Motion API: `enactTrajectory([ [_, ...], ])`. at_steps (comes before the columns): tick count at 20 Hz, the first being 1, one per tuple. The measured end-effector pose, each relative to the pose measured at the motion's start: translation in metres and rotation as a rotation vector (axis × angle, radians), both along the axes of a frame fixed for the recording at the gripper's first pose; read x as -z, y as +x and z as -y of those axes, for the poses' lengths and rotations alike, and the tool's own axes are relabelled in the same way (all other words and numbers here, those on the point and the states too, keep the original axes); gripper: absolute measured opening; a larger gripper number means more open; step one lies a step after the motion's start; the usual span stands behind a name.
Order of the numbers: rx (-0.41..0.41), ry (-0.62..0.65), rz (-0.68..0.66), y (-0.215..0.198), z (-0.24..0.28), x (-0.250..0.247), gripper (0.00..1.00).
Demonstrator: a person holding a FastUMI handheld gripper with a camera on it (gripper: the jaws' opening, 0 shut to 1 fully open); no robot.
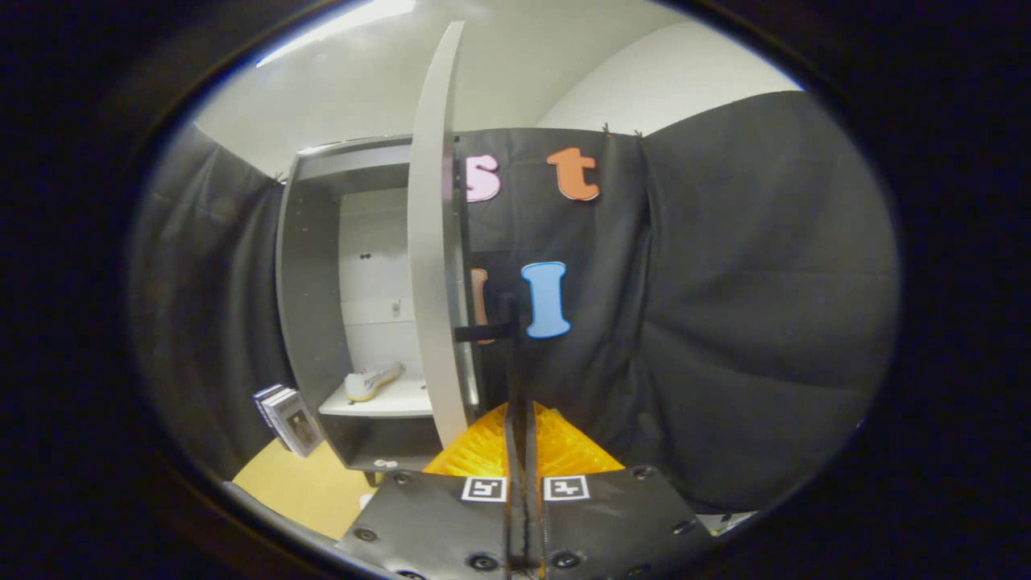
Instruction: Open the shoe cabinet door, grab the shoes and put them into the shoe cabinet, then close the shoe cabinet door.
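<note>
Now I have my gripper [522,419] with its fingers pressed together, no gap between them and nothing held, pointing toward the open shoe cabinet door [435,242]. The door stands edge-on just ahead and slightly left of the fingers, with its dark handle [483,332] sticking out on my side, just beyond the fingertips. The shoe [372,380] already lies on the shelf [387,403] inside the shoe cabinet [310,266], near the shelf's back left corner, so I judge the step in hand is closing the door.

To do this well, I would either catch the handle or lay the closed fingers flat against the door's outer face near its free edge, then sweep leftward along the hinge arc rather than pushing straight. Pressing near the free edge gives the easiest swing; pressing near the hinge would likely stall.

The shoe sits well back from the shelf's front edge, so the door should clear it. To the right there is open room before the black cloth wall. A small stack of cards [288,417] leans beside the cabinet's lower left corner on the floor [306,483], away from the door's swing.
</note>
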State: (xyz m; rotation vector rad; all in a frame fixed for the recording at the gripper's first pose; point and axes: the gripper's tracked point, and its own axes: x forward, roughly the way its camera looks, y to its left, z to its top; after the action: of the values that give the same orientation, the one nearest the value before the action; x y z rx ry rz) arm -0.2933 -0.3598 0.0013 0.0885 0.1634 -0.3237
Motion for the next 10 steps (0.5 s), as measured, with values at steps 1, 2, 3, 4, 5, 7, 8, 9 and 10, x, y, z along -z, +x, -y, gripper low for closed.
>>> enactTrajectory([
  [1,0.02,-0.01,-0.001,-0.002,0.011,0.0,0.03],
  [2,0.031,-0.011,-0.002,-0.002,0.019,0.001,0.03],
  [3,0.029,0.01,-0.002,-0.008,0.018,0.002,0.02],
  [4,0.037,0.025,-0.008,-0.008,0.022,0.006,0.02],
  [5,0.046,0.026,-0.011,-0.013,0.024,0.008,0.02],
  [7,0.05,0.015,-0.014,-0.023,0.02,0.011,0.02],
  [8,0.044,0.007,-0.014,-0.028,0.016,0.011,0.02],
  [9,0.034,-0.001,-0.011,-0.033,0.009,0.011,0.02],
  [10,0.02,-0.008,-0.006,-0.038,0.001,0.011,0.02],
])
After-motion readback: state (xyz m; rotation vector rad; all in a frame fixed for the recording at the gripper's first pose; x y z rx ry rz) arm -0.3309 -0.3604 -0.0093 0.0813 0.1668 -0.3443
